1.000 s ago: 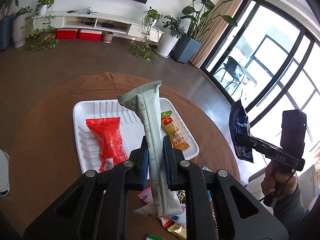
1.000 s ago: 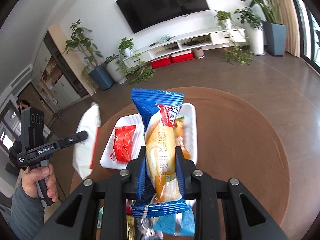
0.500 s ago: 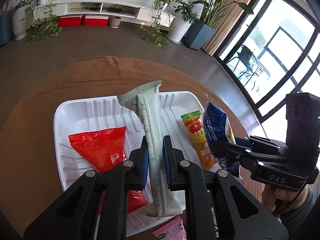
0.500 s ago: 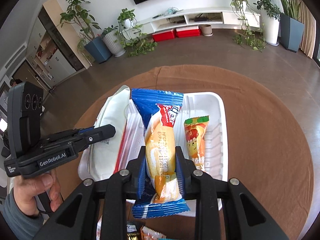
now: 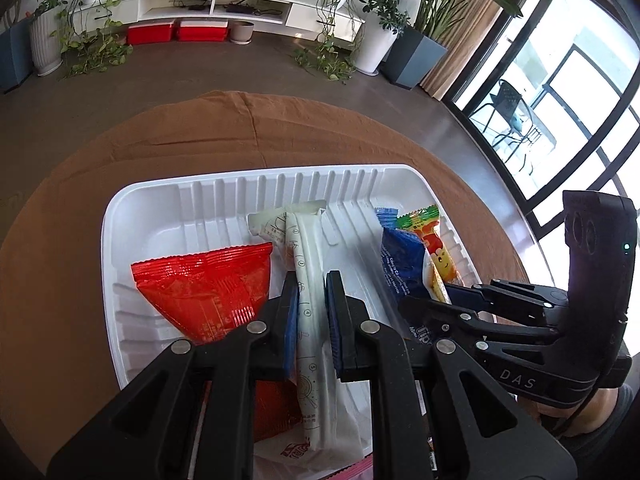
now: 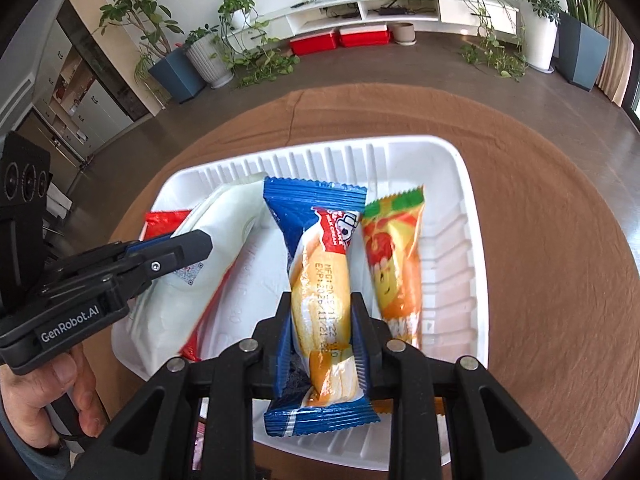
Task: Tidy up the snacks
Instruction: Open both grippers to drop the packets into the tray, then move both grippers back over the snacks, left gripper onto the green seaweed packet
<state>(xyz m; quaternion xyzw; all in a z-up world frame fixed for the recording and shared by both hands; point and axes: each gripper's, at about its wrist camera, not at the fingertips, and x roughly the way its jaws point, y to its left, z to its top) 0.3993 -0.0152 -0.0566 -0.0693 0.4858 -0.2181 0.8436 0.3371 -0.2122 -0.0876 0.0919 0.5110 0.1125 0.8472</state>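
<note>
A blue cake packet (image 6: 320, 272) is clamped between the blue pads of the right hand-held gripper (image 6: 321, 320) and is held low over the white tray (image 6: 460, 240). An orange jelly packet (image 6: 396, 264) is seen lying just beside it in the tray. At the left, a white pouch (image 6: 208, 256) is gripped by the left hand-held gripper (image 6: 176, 252), partly covering a red packet (image 6: 162, 222). The tray is set on a brown-clothed bench (image 6: 560, 264).

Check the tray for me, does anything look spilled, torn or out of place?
Nothing stands out. The white tray sits flat, with the red packet and orange packet lying intact inside; no spills show.
</note>
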